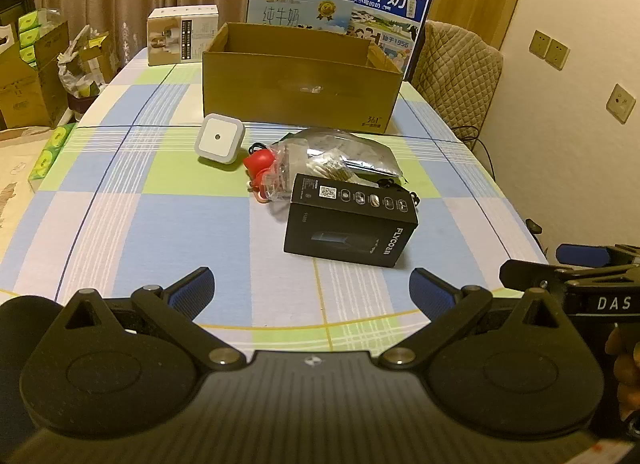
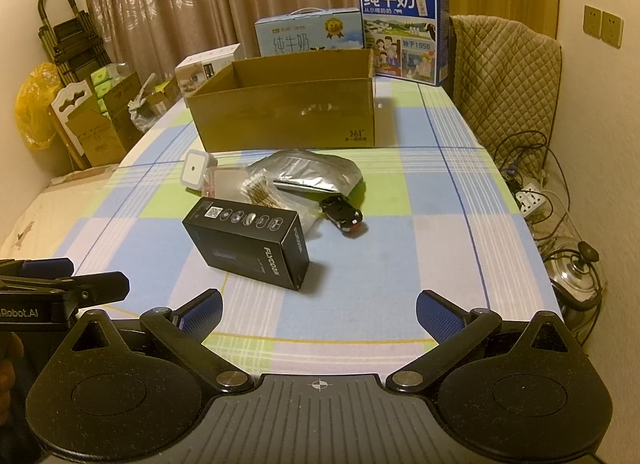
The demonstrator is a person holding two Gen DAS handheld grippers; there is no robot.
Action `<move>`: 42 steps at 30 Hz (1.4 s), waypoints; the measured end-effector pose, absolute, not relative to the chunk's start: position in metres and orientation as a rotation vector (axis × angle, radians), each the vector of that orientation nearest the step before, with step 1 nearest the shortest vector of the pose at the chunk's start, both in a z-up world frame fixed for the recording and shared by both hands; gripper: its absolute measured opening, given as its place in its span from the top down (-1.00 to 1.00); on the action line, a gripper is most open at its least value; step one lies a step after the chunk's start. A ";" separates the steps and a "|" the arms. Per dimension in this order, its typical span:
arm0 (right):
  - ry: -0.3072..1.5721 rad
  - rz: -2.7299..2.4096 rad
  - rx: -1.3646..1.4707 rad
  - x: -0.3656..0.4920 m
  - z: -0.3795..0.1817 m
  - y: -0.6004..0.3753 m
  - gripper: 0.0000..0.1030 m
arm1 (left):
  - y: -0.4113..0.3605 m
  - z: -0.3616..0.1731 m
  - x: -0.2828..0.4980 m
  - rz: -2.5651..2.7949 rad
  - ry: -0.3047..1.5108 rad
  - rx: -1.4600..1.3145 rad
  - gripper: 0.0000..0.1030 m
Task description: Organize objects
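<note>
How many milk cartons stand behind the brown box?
2: a light blue milk carton directly behind the brown box, and a dark blue milk carton at its right rear corner. Others may be hidden.

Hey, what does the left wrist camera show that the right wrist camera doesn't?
Only the left wrist view shows the red object in the clear bag. Only the right wrist view shows the black toy car, the power strip and the pot lid on the floor. Both show the cardboard box, black FLYCO box, white night light, silver foil bag and two open grippers, left gripper and right gripper.
</note>
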State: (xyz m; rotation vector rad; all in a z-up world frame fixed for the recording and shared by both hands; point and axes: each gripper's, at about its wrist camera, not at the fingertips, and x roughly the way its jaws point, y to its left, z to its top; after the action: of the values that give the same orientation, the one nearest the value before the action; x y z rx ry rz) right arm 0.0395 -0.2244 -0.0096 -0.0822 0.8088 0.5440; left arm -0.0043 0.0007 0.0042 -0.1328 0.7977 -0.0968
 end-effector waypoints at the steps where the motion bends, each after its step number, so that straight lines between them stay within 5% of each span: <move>1: 0.809 0.544 -0.082 0.039 -0.010 -0.224 -0.96 | 0.001 0.004 -0.004 -0.099 0.797 -0.133 -0.98; 25: 0.808 0.552 -0.130 0.049 -0.014 -0.229 -0.96 | 0.007 0.012 0.019 -0.196 0.786 -0.127 -0.98; 35: 0.775 0.640 -0.280 0.086 -0.010 -0.229 -0.95 | -0.003 0.021 0.064 -0.417 0.755 0.262 -0.97; 37: 0.770 0.682 -0.321 0.094 -0.009 -0.224 -0.95 | -0.011 0.017 0.072 -0.476 0.753 0.353 -0.83; 42: 0.781 0.783 -0.410 0.115 -0.013 -0.208 -0.74 | -0.028 0.001 0.091 -0.609 0.766 0.524 -0.73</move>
State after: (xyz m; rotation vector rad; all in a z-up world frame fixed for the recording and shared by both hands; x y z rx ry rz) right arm 0.1151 -0.2085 -0.0133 -0.4103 0.7814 0.7830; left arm 0.0912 -0.0283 0.0011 0.5243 0.7656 -0.6089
